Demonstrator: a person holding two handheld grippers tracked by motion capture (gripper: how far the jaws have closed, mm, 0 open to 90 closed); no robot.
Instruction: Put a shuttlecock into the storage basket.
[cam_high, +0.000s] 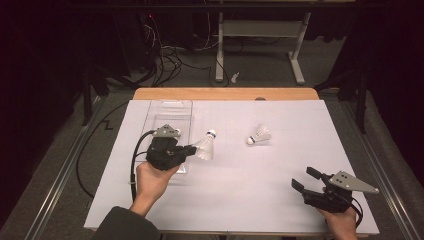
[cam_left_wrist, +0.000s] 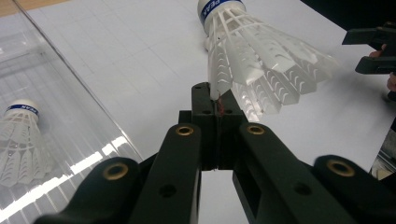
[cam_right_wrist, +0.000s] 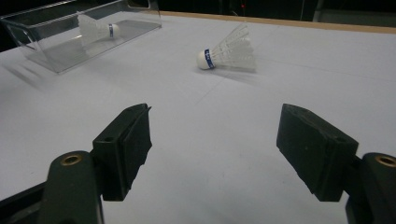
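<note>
Left hand-held gripper is clenched on the skirt edge of a shuttlecock, jaws pinched tight on a feather tip; the cork end points away from the jaws and up, and the shuttlecock looks lifted off the tabletop. Just to that hand-held gripper's left sits a clear plastic box with another shuttlecock already lying inside. Step in hand, by judgement: carrying the held shuttlecock to the box. Next move likely calls for swinging left over the box wall, lowering, then letting go; the thin pinch could slip or twist. Right hand-held gripper rests released, jaws wide apart with nothing between them. A third shuttlecock lies on its side ahead of it, well apart, probably next to fetch.
</note>
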